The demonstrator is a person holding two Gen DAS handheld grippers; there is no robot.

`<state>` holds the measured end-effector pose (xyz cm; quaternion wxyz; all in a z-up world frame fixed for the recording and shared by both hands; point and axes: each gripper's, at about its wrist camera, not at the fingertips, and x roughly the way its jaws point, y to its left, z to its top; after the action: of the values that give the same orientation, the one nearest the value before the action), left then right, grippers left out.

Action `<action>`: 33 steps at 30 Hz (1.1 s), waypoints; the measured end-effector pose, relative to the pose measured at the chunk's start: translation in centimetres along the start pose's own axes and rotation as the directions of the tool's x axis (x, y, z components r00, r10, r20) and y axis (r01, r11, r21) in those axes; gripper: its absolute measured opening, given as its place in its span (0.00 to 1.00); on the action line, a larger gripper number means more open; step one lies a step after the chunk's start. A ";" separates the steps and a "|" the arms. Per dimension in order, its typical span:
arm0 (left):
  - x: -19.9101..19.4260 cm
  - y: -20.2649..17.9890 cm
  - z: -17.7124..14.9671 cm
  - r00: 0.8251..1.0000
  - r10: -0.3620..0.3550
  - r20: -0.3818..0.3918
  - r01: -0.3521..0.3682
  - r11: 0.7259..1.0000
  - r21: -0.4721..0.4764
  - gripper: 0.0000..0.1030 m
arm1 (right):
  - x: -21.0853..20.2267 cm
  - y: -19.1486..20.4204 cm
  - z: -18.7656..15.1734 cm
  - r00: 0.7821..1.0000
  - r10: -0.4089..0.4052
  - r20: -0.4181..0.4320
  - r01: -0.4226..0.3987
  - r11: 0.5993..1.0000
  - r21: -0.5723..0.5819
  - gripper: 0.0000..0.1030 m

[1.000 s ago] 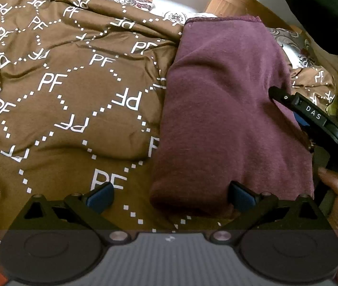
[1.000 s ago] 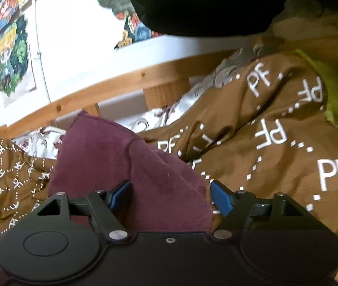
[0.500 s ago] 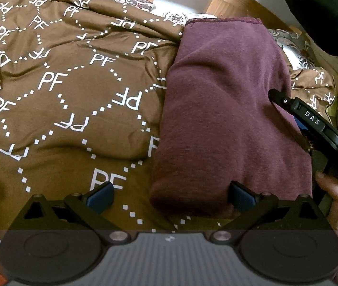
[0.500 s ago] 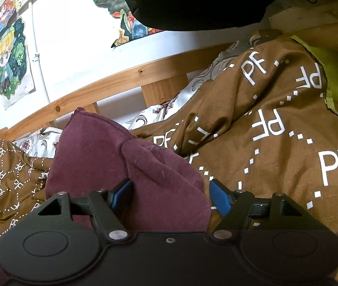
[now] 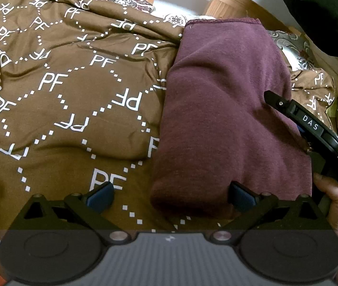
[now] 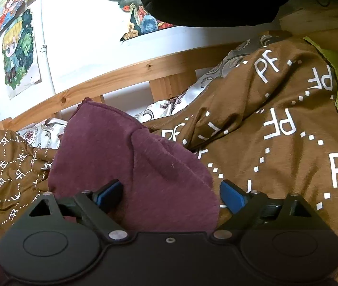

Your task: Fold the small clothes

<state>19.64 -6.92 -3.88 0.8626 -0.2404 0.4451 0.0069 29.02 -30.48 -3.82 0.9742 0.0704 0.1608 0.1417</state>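
Your folded maroon fleece garment (image 5: 226, 109) lies lengthwise on a rumpled brown bedspread printed with white "PF" letters and dotted diamonds (image 5: 68, 100), its far hem close to the pale wooden bed rail (image 6: 126, 76). Your left gripper (image 5: 170, 196) stands spread wide and holds nothing; its right finger sits against the garment's near edge, its left over bare bedspread. Your right gripper (image 6: 171, 194) is opening, with the garment's near corner between its blue pads but not pinched. Behind the rail, a white wall (image 6: 78, 35) carries colourful cartoon posters (image 6: 18, 54). A white floral-patterned sheet (image 6: 169, 107) peeks out beneath the bedspread, and a dark black bundle (image 5: 321, 12) hangs at upper right.
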 end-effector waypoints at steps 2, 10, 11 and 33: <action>0.0 0.0 0.0 1.000 0.001 0.002 -0.001 1.000 -0.001 1.00 | 0.0 0.1 0.0 1.000 0.003 -0.004 -0.003 1.000 -0.006 0.94; 0.0 0.0 -0.1 1.000 0.001 0.009 -0.001 1.000 -0.003 1.00 | 0.1 0.1 -0.1 1.000 0.005 -0.006 -0.005 1.000 -0.007 0.95; 0.0 0.0 -0.2 1.000 0.002 0.010 -0.002 1.000 -0.004 1.00 | 0.1 0.1 -0.1 1.000 0.005 -0.007 -0.005 1.000 -0.007 0.95; -1.6 0.4 1.2 0.992 -0.090 0.084 0.092 0.996 -0.020 1.00 | 2.0 -2.1 2.6 0.990 0.134 0.034 -0.137 0.982 0.128 0.76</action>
<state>19.50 -5.72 -2.18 0.8769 -0.2704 0.3971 -0.0172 32.21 -32.17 -2.36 0.9576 0.1463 0.1520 0.1961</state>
